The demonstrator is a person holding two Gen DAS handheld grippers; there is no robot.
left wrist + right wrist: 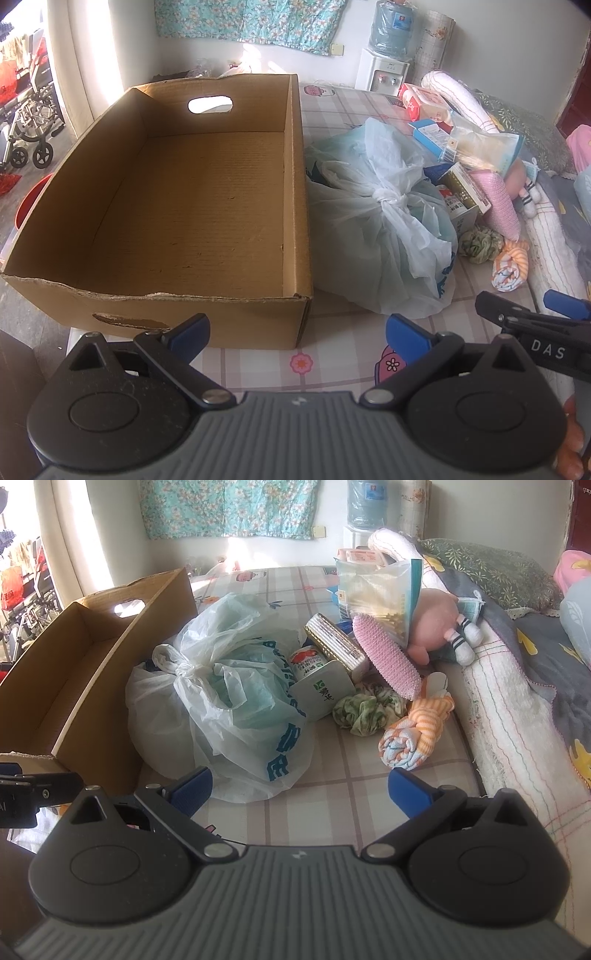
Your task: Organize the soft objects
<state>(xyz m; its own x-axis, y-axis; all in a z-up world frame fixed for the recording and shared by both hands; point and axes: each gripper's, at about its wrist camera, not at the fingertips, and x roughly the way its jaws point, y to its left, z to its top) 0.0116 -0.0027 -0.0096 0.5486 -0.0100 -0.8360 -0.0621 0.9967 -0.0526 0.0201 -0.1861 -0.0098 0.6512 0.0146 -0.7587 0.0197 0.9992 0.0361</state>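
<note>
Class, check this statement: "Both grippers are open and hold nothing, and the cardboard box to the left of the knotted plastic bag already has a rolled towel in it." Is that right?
One detail is wrong. The cardboard box is empty, as the left wrist view shows. The rolled towel lies on the bed, right of the knotted plastic bag. The left gripper and right gripper are indeed open and hold nothing.

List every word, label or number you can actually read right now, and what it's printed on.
"DAS": white letters on the right gripper, seen in the left wrist view.
Blue characters on the plastic bag: too distorted to read.
Green logo and characters on the milk carton: too blurred to read.
Labels on the snack packet, blue box and water jug: too small.
</note>
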